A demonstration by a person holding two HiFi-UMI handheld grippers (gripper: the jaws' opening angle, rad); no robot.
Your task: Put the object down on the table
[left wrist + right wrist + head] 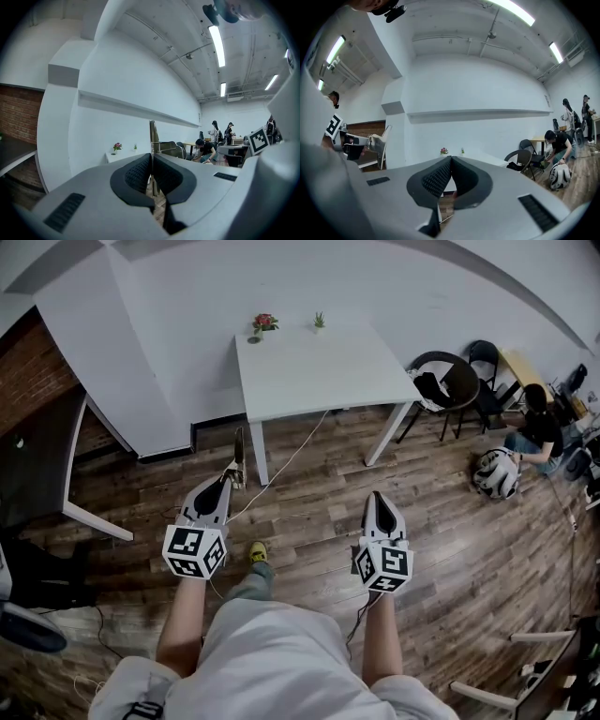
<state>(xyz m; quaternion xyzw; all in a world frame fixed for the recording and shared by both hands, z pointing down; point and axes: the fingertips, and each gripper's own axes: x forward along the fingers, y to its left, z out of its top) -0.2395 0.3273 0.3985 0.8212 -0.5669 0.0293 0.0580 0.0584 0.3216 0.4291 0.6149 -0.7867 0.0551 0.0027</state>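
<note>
White rectangular table (319,371): at 1 o'clock from left gripper (227,482), well apart across the wood floor (309,521).
Left gripper: jaws clamped on thin tan flat strip (239,448), long axis upright above the jaws.
Right gripper (378,497): jaws together, nothing between.
Judgement: left hand does the placing.
</note>
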